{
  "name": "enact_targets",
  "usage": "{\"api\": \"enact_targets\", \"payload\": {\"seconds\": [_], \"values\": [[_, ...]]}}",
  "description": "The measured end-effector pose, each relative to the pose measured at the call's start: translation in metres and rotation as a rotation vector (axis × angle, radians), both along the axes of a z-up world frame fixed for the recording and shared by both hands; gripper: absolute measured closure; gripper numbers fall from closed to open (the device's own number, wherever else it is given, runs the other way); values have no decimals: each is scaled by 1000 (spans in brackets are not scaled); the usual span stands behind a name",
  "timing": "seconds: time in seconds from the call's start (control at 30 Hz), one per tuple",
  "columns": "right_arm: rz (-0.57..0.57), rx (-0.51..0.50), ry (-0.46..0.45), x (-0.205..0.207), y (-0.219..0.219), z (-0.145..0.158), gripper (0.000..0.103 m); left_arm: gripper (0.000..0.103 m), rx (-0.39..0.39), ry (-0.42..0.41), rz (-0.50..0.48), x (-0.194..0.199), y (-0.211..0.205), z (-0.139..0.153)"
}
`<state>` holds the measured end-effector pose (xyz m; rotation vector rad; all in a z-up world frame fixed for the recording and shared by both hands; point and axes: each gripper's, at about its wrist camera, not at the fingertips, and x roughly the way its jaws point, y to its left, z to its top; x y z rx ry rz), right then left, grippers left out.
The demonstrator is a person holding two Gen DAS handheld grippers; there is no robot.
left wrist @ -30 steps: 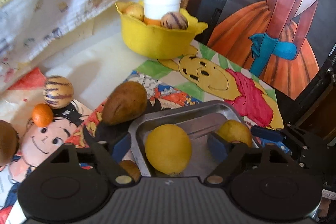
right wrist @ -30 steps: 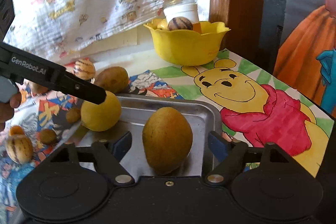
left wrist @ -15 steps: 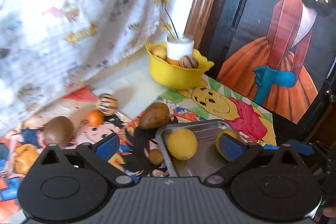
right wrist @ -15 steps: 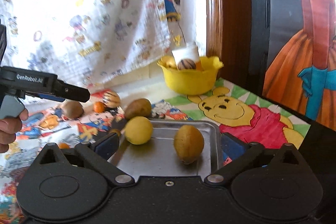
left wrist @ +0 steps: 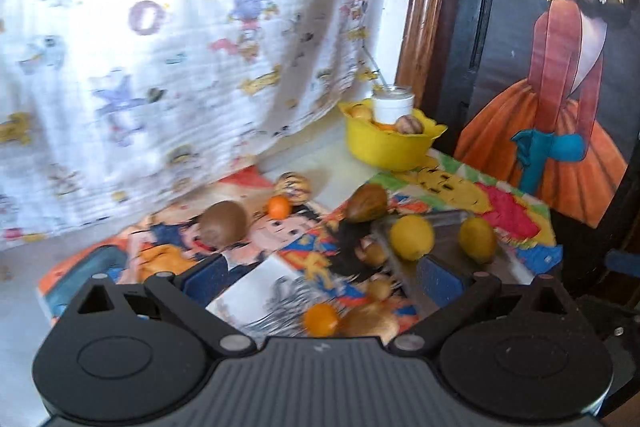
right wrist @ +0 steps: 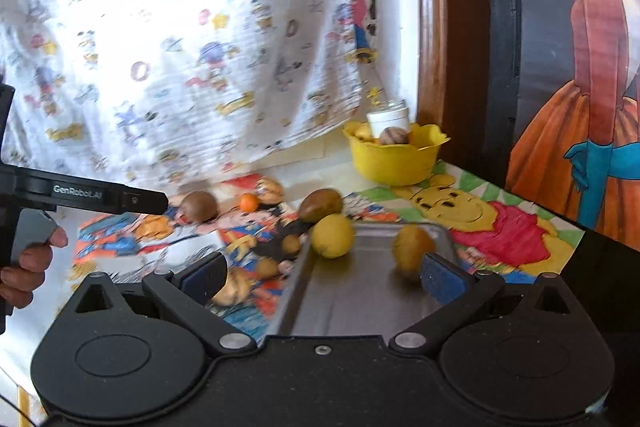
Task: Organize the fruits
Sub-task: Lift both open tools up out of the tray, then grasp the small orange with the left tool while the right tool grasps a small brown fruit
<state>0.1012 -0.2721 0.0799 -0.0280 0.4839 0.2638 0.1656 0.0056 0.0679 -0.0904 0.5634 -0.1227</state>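
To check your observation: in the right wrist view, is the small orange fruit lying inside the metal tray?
No, the small orange fruit lies on the cartoon mat, left of the metal tray.

Two yellow fruits [right wrist: 332, 235] [right wrist: 412, 249] in one metal tray [right wrist: 360, 291], two large brown fruits [right wrist: 199, 205] [right wrist: 320, 205], one yellow bowl [right wrist: 394, 157].

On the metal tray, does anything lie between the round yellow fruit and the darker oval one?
No. In the right wrist view, only bare tray floor separates the round yellow fruit from the oval fruit. The left wrist view agrees.
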Motion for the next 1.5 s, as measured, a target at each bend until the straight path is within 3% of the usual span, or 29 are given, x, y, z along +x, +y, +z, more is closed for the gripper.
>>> {"api": "enact_targets", "payload": {"seconds": [0.5,0.8,1.0,1.3,1.5], "values": [[149,-147,77,-29,67,-36,0,0,195,19,-72,-29,47,-38],[185,-184,125,-17,79,-51,0,0,392,-17,-165,-26,59,-55],[223,-203,120,-3,88,-51,1,0,416,-33,-203,-18,59,-54],[430,-412,94,26,86,-45,1,0,531,-104,-392,-11,33,-58],[497,-557,88,63,77,-45,2,0,630,-133,-537,1,14,-65]]}}
